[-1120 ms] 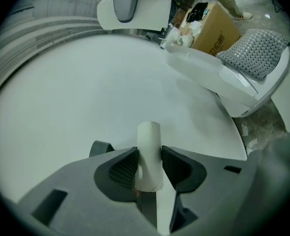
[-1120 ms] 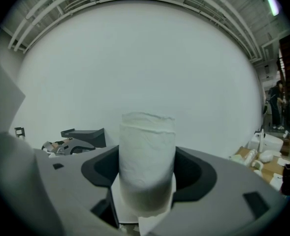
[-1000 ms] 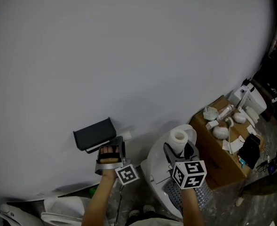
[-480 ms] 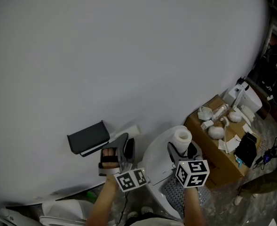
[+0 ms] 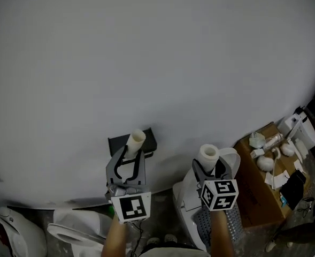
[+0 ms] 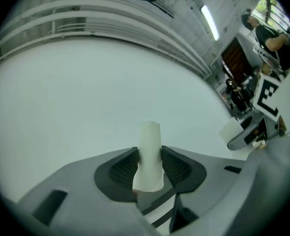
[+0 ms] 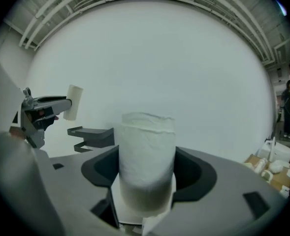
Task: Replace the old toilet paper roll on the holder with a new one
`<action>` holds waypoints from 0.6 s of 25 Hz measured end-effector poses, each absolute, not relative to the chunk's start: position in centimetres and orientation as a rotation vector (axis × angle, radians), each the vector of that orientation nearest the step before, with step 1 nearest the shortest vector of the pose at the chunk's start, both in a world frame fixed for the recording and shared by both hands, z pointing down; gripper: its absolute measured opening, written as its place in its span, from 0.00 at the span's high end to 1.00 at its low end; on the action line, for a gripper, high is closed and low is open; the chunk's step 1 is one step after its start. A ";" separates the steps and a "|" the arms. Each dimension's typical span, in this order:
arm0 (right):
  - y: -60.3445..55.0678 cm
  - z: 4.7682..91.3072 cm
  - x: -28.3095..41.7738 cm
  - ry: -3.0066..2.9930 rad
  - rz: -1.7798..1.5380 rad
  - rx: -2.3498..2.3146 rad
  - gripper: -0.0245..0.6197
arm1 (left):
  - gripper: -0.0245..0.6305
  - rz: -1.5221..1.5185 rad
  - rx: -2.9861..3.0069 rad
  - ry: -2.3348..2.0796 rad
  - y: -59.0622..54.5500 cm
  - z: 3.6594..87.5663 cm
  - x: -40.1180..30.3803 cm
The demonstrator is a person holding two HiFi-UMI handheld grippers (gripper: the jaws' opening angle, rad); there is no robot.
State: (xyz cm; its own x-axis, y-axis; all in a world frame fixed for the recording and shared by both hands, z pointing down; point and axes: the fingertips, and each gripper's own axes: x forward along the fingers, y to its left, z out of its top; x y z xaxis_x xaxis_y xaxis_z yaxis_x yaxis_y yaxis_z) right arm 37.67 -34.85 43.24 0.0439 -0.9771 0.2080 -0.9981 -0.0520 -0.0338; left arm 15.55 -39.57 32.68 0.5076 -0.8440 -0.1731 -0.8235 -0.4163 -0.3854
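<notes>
Gripping the empty cardboard core point(image 6: 148, 149), left gripper point(image 5: 131, 155) sits in front of the wall holder point(image 5: 150, 140); right gripper point(image 5: 208, 166) grasps a full toilet paper roll point(image 7: 145, 156) right of it.

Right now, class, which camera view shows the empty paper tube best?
The left gripper view: the empty tube fills the centre, upright and pinched between the jaws. The head view shows it small, overlapping the dark holder. The right gripper view shows it small, far left.
</notes>
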 end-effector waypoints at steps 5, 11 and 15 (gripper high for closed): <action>-36.6 43.5 33.3 -2.160 0.257 2.079 0.49 | 0.73 0.167 -2.402 1.522 -38.5 31.3 8.2; -38.0 44.0 28.9 -2.205 0.225 1.979 0.49 | 0.73 0.247 -2.332 1.668 -37.1 31.4 1.5; -38.6 44.2 27.0 -2.195 0.184 1.930 0.49 | 0.73 0.238 -2.297 1.731 -36.6 31.7 -1.1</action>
